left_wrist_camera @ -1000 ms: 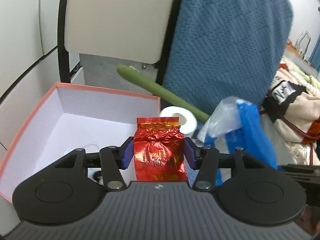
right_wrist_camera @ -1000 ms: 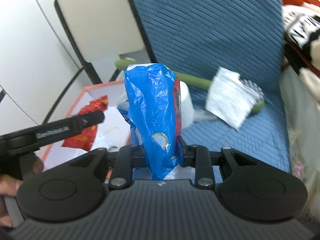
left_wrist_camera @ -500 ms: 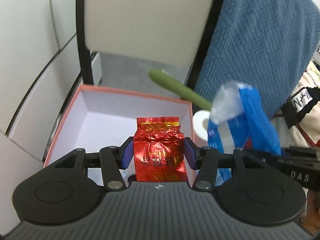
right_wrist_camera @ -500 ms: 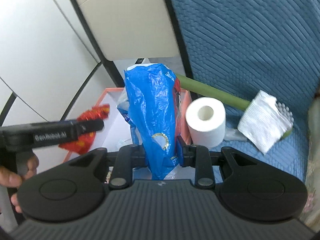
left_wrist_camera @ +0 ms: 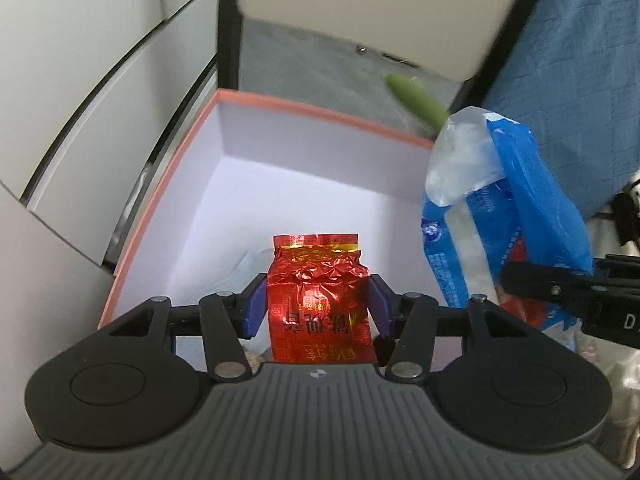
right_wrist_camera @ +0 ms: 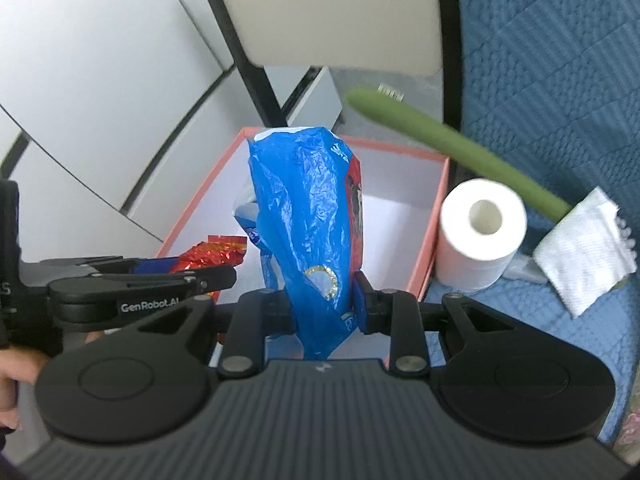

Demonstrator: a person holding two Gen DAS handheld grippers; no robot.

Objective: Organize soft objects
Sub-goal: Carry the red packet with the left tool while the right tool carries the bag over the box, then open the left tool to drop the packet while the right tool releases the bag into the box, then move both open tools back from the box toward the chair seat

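Observation:
My left gripper (left_wrist_camera: 316, 300) is shut on a crinkled red foil packet (left_wrist_camera: 318, 280) and holds it above the inside of an open box (left_wrist_camera: 316, 114) with an orange rim and white walls. My right gripper (right_wrist_camera: 320, 304) is shut on a blue plastic bag (right_wrist_camera: 308, 216) and holds it upright over the same box (right_wrist_camera: 436, 208). The blue bag also shows in the left wrist view (left_wrist_camera: 504, 208) at the box's right side. The red packet shows in the right wrist view (right_wrist_camera: 212, 254), beside the bag on the left.
A white toilet roll (right_wrist_camera: 480, 232) stands on the blue quilted cushion (right_wrist_camera: 560, 80) right of the box. A long green handle (right_wrist_camera: 448, 148) lies across it, with a white folded cloth (right_wrist_camera: 584, 256) at its end. A beige chair back (right_wrist_camera: 340, 8) and grey cabinet panels stand behind.
Both grippers have moved left and over the box with their loads still held. The box interior now lies directly below the red packet and the blue bag.

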